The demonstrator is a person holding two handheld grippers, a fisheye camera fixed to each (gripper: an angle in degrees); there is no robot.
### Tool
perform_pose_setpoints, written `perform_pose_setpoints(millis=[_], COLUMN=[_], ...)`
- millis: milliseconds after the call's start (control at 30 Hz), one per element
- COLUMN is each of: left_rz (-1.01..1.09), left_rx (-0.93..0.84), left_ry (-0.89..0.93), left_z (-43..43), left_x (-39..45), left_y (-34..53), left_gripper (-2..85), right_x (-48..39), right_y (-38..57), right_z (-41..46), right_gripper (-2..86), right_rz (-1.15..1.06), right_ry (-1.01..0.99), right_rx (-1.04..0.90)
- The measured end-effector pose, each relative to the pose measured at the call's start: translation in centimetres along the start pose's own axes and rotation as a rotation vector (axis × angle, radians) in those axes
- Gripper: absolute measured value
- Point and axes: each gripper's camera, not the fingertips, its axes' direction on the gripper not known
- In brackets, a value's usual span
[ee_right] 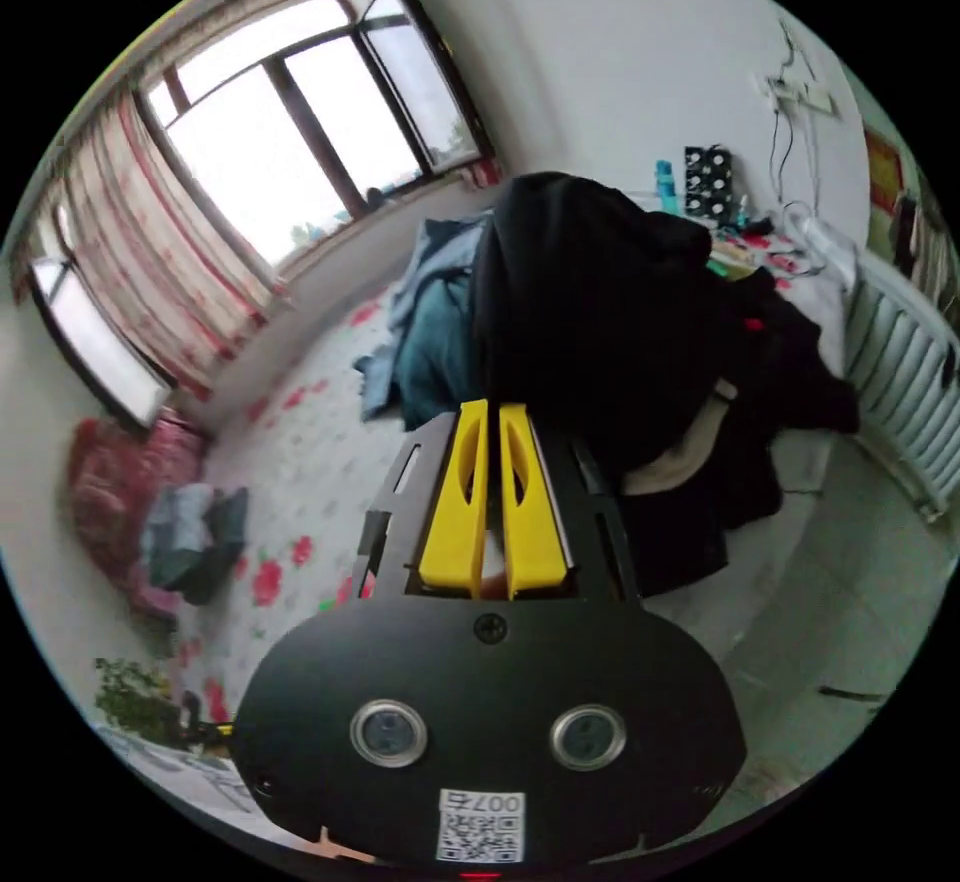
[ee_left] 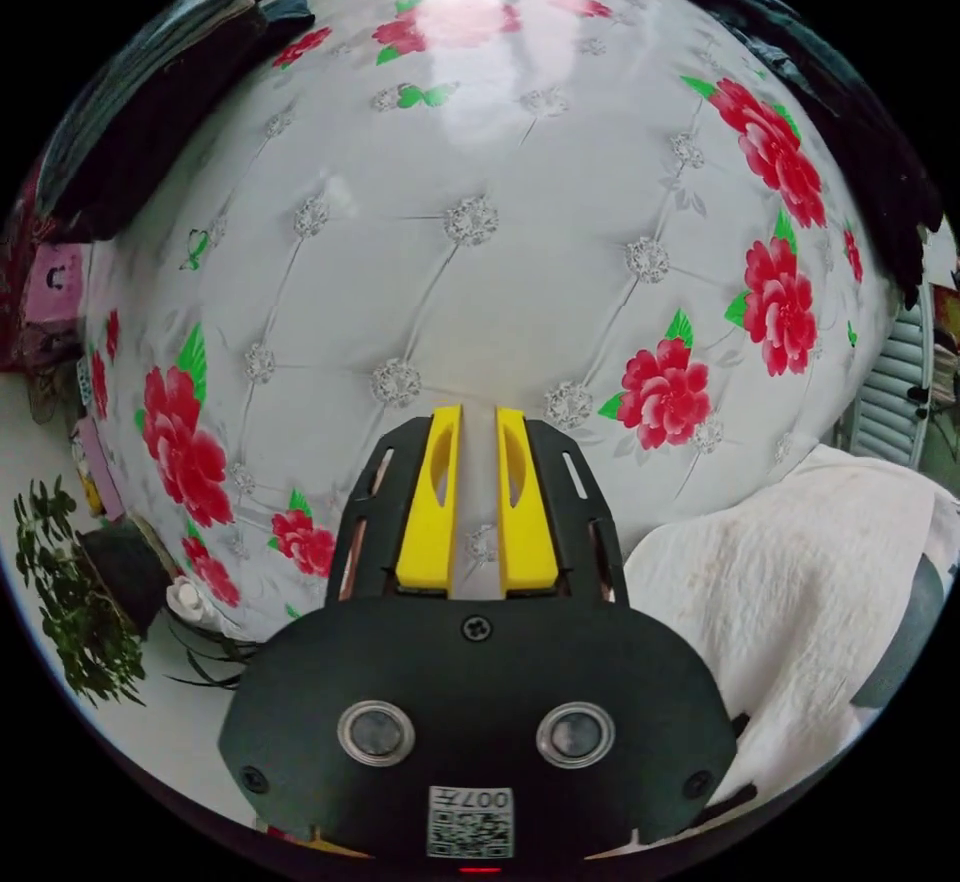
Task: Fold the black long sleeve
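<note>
- Flowered white quilted cover (ee_left: 500,252), glossy and bare, spread beneath the left gripper (ee_left: 478,419); jaws a narrow slot apart, holding nothing.
- White blanket (ee_left: 800,572), bunched just beside that cover's near edge.
- Right gripper (ee_right: 492,412), jaws almost together; whether cloth is pinched, cannot tell.
- Black long sleeve (ee_right: 590,312), heaped just beyond the right gripper, at the cover's edge; blue clothes (ee_right: 430,332) touching it.
- Advice: lift by collar or shoulder seam, shake loose, lay flat on the cover.
- Window (ee_right: 300,122), farthest off.
</note>
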Motion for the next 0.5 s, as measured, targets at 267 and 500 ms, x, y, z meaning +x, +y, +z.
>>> perform_pose_setpoints(millis=[267, 500], left_rz=[0.074, 0.15], left_rx=[0.138, 0.455], left_ry=[0.076, 0.227], left_z=[-2.6, -10.4], left_x=[0.7, -0.5], left_y=[6.3, 11.0], left_gripper=[6.2, 8.6], right_x=[-1.0, -22.7], right_y=[4.6, 12.5], right_z=[-12.3, -14.0], right_gripper=[-0.3, -0.2], right_rz=[-0.002, -0.581], right_ry=[-0.874, -1.189], right_rx=[0.129, -0.262])
